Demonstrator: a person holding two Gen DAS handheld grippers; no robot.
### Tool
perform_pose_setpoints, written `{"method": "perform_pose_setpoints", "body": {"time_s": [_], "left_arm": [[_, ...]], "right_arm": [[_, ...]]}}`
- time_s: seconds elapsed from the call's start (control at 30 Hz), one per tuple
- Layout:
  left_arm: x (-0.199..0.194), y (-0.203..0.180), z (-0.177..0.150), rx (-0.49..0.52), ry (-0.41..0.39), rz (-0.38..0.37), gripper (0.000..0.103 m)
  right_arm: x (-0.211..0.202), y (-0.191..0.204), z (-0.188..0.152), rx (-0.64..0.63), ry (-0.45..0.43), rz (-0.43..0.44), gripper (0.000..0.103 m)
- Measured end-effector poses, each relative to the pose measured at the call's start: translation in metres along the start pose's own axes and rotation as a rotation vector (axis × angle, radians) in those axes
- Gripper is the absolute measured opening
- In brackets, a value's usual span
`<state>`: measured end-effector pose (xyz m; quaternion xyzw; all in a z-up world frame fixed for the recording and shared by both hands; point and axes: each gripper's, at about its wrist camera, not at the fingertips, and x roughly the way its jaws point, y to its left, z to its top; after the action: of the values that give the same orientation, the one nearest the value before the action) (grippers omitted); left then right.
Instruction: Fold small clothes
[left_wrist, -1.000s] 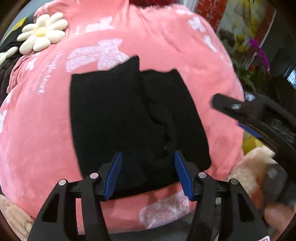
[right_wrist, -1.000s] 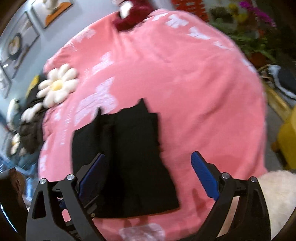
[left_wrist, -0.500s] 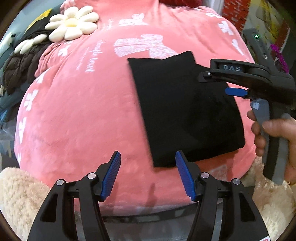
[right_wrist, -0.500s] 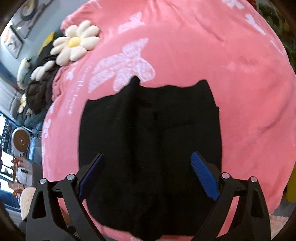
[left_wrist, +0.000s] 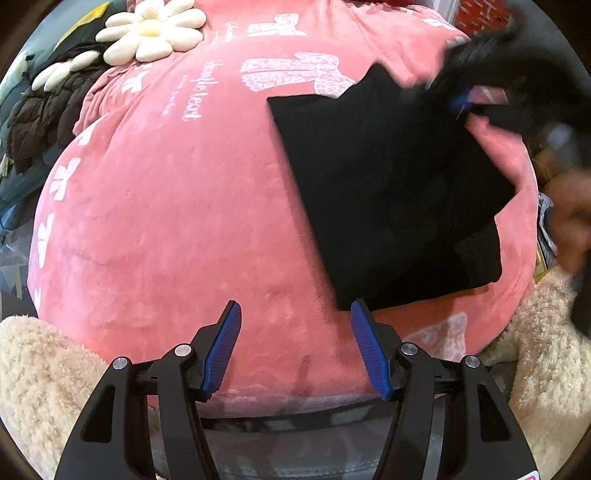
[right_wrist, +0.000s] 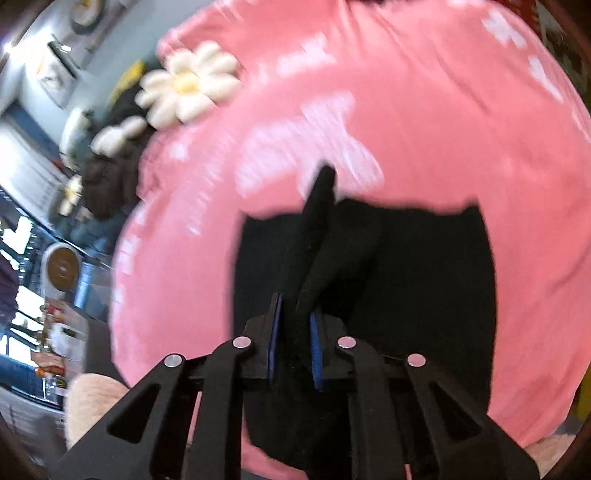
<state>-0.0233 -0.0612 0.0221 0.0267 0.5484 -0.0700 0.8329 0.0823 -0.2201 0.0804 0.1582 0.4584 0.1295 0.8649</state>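
A pink plush blanket (left_wrist: 177, 206) with white bow prints filled most of both wrist views, bulging like a dome; we also saw it behind the cloth in the right wrist view (right_wrist: 424, 122). A cream fleece throw (left_wrist: 33, 373) showed at the lower left and lower right corners of the left wrist frame.

On the blanket lay the black garment (left_wrist: 384, 192), flat and partly folded, in the right half of the left wrist frame, with one corner doubled over at its lower right. In the right wrist view it (right_wrist: 424, 280) sat at centre and lower right.

We held the left hand-held gripper (left_wrist: 295, 347) low at the bottom centre of its frame, pointing up the blanket, its blue pads spread apart and nothing between them; its right pad sat just beside the garment's near corner.

We kept the right hand-held gripper (right_wrist: 293, 343) clenched on a raised ridge of the black garment, the blue pads pressed against the cloth from both sides. In the left wrist view it appeared only as a dark blur at the upper right.

A white daisy cushion (left_wrist: 151, 33) rested at the upper left, near a dark quilted jacket (left_wrist: 40, 118).
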Motion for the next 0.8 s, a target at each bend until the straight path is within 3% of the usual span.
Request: {"method": "perform_pose_setpoints", "body": {"time_s": [0.1, 0.13, 0.2, 0.23, 0.33, 0.37, 0.43, 0.47, 0.5, 0.67, 0.7, 0.73, 0.77, 0.8], "left_arm": [[0.000, 0.002, -0.001, -0.007, 0.001, 0.005, 0.060], [0.001, 0.002, -0.001, -0.009, 0.002, 0.004, 0.061], [0.003, 0.001, 0.000, -0.012, 0.007, 0.004, 0.061], [0.005, -0.001, 0.000, -0.011, 0.010, 0.001, 0.061], [0.007, -0.007, 0.000, 0.007, 0.011, -0.006, 0.061], [0.008, -0.011, 0.000, 0.018, 0.014, -0.003, 0.061], [0.010, -0.013, 0.001, 0.025, 0.017, -0.008, 0.061], [0.010, -0.016, 0.001, 0.027, 0.018, -0.014, 0.061], [0.011, -0.018, 0.002, 0.029, 0.019, -0.020, 0.061], [0.009, -0.023, 0.002, 0.033, 0.025, -0.031, 0.061], [0.008, -0.023, 0.001, 0.031, 0.024, -0.029, 0.062], [0.006, -0.022, 0.001, 0.030, 0.021, -0.023, 0.063], [0.005, -0.021, 0.001, 0.029, 0.020, -0.021, 0.063], [0.004, -0.019, 0.001, 0.028, 0.019, -0.021, 0.063]], "right_arm": [[-0.034, -0.019, 0.001, 0.032, -0.058, -0.050, 0.003], [-0.033, -0.037, -0.005, 0.046, -0.052, -0.117, 0.003], [-0.015, -0.069, -0.019, 0.050, 0.016, -0.227, 0.003], [-0.002, -0.091, -0.031, 0.098, 0.086, -0.240, 0.003], [-0.009, -0.113, -0.048, 0.240, 0.079, -0.114, 0.008], [-0.012, -0.110, -0.048, 0.228, 0.070, -0.105, 0.014], [-0.009, -0.093, -0.043, 0.167, 0.073, -0.095, 0.042], [-0.006, -0.086, -0.039, 0.138, 0.071, -0.092, 0.064], [0.000, -0.075, -0.034, 0.097, 0.067, -0.081, 0.071], [0.061, -0.051, -0.020, 0.061, 0.170, -0.029, 0.078], [0.071, -0.050, -0.023, 0.070, 0.188, -0.009, 0.074], [0.083, -0.047, -0.023, 0.075, 0.211, 0.039, 0.056], [0.089, -0.045, -0.023, 0.085, 0.235, 0.070, 0.010], [0.089, -0.040, -0.022, 0.090, 0.225, 0.076, 0.008]]}}
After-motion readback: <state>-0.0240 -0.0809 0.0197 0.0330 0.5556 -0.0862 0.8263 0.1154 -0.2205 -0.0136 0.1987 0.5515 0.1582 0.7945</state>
